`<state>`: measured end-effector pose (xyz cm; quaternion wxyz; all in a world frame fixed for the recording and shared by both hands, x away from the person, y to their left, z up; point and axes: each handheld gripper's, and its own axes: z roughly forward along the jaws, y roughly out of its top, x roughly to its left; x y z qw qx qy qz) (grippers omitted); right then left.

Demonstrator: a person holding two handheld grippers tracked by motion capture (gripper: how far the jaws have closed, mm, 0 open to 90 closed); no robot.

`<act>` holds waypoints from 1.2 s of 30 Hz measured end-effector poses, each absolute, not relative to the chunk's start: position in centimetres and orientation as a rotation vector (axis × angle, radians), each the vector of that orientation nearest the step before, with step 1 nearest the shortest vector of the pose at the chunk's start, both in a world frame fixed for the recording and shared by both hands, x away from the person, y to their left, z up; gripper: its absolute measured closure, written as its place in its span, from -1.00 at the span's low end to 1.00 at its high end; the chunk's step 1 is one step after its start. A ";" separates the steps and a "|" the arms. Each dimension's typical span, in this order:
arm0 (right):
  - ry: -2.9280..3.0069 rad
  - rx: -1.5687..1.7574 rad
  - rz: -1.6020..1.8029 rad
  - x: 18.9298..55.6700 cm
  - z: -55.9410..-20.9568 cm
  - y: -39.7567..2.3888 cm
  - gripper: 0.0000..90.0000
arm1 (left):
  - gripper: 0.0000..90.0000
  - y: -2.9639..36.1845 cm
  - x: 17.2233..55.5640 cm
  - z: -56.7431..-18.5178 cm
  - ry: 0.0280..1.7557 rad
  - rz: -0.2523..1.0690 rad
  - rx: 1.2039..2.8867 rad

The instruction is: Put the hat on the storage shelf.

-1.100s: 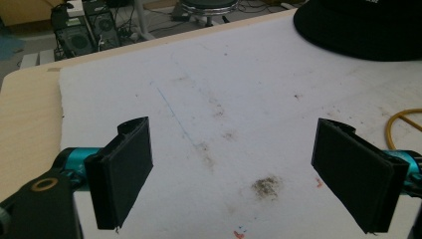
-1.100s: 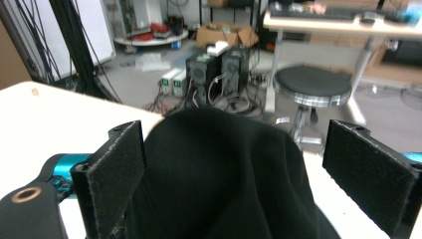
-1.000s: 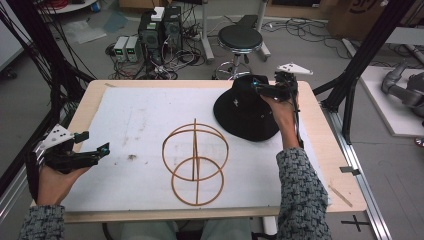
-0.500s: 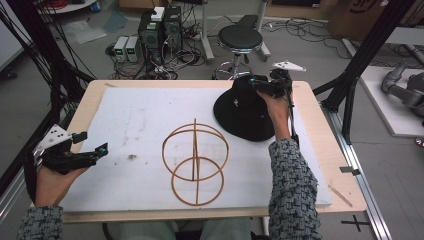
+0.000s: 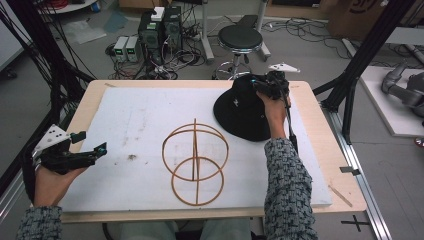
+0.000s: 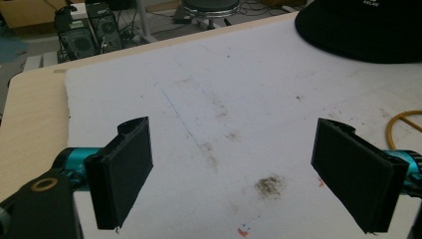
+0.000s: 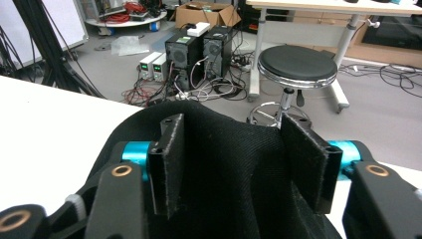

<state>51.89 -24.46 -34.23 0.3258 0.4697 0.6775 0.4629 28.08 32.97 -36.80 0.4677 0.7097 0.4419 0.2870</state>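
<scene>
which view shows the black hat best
The high view: the whole black hat lies on the white mat's far right part, the right gripper at its crown. The right gripper view shows only crown fabric bunched between the closing fingers. The left gripper view catches just the hat's brim at the top right corner.

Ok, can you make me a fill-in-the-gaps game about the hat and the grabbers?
1. The right gripper has its jaws around the crown of the ____ hat.
2. The left gripper has its jaws wide ____.
3. The wire ring frame stands on the ____ mat.

Missing words: black; open; white
</scene>
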 end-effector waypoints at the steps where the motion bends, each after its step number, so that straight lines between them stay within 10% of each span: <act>1: 1.778 1.232 1.213 51.9 -34.2 -24.4 0.08 | -0.63 33.0 28.1 -36.8 1.084 0.704 1.741; 16: 1.825 1.165 1.162 51.3 -33.8 -24.3 0.80 | -0.63 33.1 28.1 -36.7 1.087 0.706 1.732; 36: 1.742 1.090 1.285 48.7 -30.5 -26.1 0.86 | -0.63 32.9 28.2 -36.5 1.077 0.706 1.736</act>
